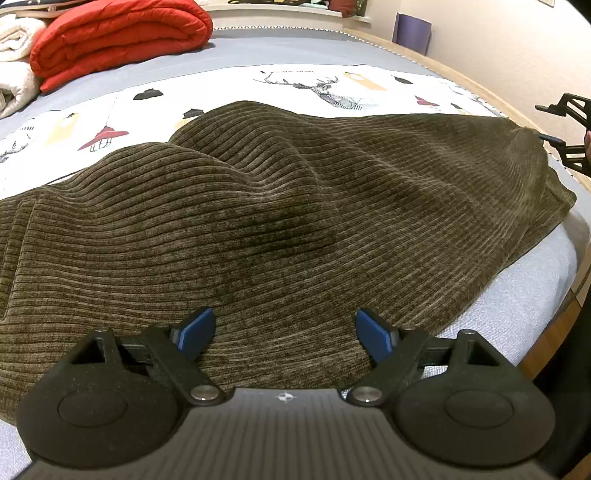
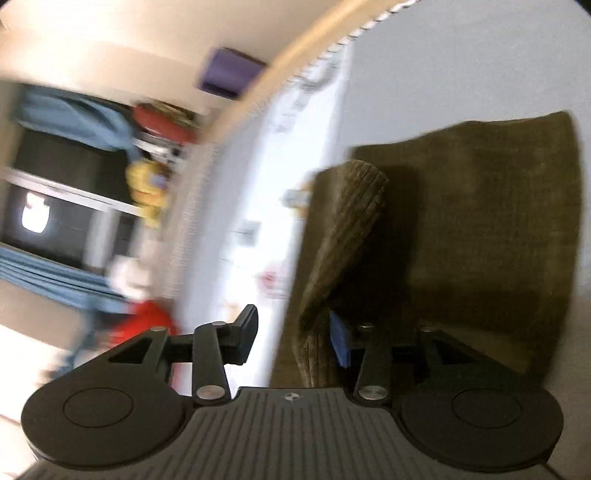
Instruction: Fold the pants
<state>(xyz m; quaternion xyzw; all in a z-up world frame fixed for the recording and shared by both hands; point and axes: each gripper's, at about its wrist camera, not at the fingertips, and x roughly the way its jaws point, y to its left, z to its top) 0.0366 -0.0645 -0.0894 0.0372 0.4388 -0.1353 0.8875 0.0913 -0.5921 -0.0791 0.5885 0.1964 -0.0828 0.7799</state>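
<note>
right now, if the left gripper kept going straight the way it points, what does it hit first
Most likely the olive-brown ribbed corduroy pants spread on the bed; the open left gripper points down onto them, with nothing between.

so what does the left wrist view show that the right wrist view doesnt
Only the left wrist view shows the white deer-print sheet, the cream folded blanket and the left gripper, open above the cloth.

Only the right wrist view shows the dark window and a yellow soft toy.

Both show the olive-brown corduroy pants, red folded quilt and purple box.

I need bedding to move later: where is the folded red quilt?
The folded red quilt lies at the left wrist view's upper left, on the grey bed beside rolled cream blankets, beyond the olive corduroy pants.
</note>
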